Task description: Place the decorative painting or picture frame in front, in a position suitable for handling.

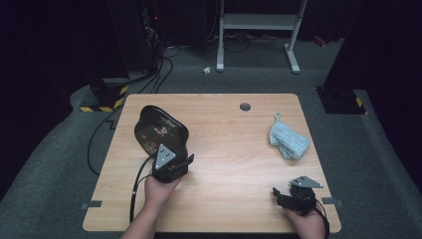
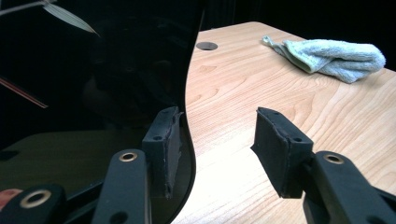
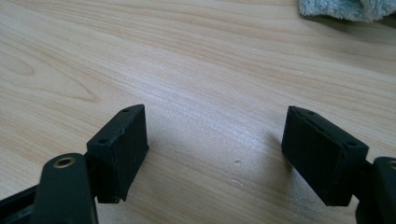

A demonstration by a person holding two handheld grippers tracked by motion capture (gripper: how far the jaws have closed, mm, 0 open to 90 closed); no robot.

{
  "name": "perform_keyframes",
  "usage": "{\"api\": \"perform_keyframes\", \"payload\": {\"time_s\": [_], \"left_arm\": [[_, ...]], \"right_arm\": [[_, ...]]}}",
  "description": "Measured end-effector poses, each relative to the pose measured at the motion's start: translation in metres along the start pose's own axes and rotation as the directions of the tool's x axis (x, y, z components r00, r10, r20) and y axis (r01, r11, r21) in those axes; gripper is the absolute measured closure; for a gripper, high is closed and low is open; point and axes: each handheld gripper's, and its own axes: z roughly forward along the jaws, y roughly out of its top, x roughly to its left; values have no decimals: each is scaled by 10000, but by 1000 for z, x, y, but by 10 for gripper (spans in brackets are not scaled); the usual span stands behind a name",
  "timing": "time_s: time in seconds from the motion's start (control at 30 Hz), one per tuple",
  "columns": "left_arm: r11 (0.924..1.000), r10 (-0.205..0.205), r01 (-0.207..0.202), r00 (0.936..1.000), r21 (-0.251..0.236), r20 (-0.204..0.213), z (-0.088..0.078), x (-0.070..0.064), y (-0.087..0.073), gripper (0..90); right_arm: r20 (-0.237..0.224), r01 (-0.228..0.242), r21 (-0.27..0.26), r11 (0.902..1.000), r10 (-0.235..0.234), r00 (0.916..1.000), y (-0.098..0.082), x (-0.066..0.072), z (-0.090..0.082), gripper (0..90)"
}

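Item: black tray (image 1: 160,130), tilted on edge, table (image 1: 224,149) left side. Left gripper (image 2: 212,149) jaws apart, rim between, far pad clear. We close squarely before lifting. Right gripper (image 3: 212,154) gaping, empty, near cloth (image 1: 288,139).

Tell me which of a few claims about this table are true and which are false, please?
1. The left gripper is at the black tray. True.
2. The blue cloth lies inside the tray. False: it lies on the bare table, apart from the tray, on the right side.
3. The right gripper holds the cloth. False: its jaws stand open over bare wood.
4. The tray is tilted up off the table. True.
5. The left gripper's jaws are clamped tight on the tray. False: a wide gap shows between them, with the tray's edge against one jaw.
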Motion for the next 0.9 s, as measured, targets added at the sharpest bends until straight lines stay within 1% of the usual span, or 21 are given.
{"api": "perform_keyframes", "payload": {"time_s": [0.43,0.5,0.73,0.87,0.9], "left_arm": [[9998,-215,215,9997,-14,-81,12,8,-2,504],[9999,-158,157,9997,-25,-184,14,9,-2,504],[9998,-183,184,9996,19,-237,23,14,-1,499],[9999,-101,103,9995,67,-297,27,18,0,496],[9999,-154,156,9994,45,-296,28,19,0,495]], "right_arm": [[-16,-3,12,10000,3,10000,2,0,2,218],[-21,-12,13,10000,12,10000,2,0,2,219],[9,-56,2,10000,56,10000,1,0,2,226],[53,-98,-2,10000,98,9999,1,1,1,227],[62,-89,-6,10000,89,9999,1,1,1,228]]}}
